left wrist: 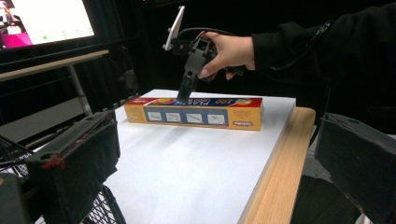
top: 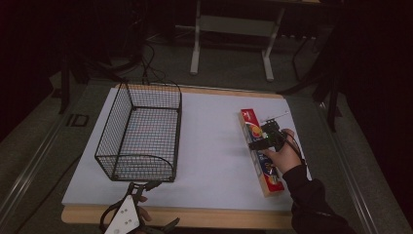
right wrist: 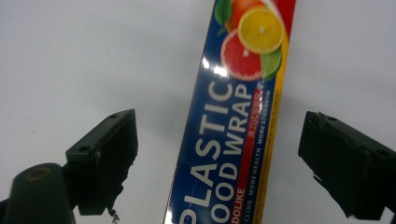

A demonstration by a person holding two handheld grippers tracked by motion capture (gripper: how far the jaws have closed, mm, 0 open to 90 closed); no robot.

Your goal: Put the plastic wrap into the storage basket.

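Cardboard box of plastic wrap lies flat on the white tabletop, long side running away from the person, near the right edge and well apart from the wire basket at the left. Right tongs hang just over the box near its middle, pointing down. In the right gripper view the plastic wrap box sits between the two black jaws, which stand wide with clear white gaps on both sides, pads not touching, nothing held. Box runs a bit skewed to the jaw line there.

Left tongs rest at the near tabletop edge just in front of the basket, jaws spread wide in the left gripper view, nothing between them. That view also shows the right hand holding its tool tip-down onto the box top.

Step in hand looks like grasping the box, likely for the basket. To do it well: square the jaws to the box's narrow width, so twist the wrist a little until the long edges run parallel to the pads. Lower until the pads bracket the side walls, not just the top rim. Grip close to the middle of the length so it doesn't tip on lifting. Close gently, thin cardboard may crush.
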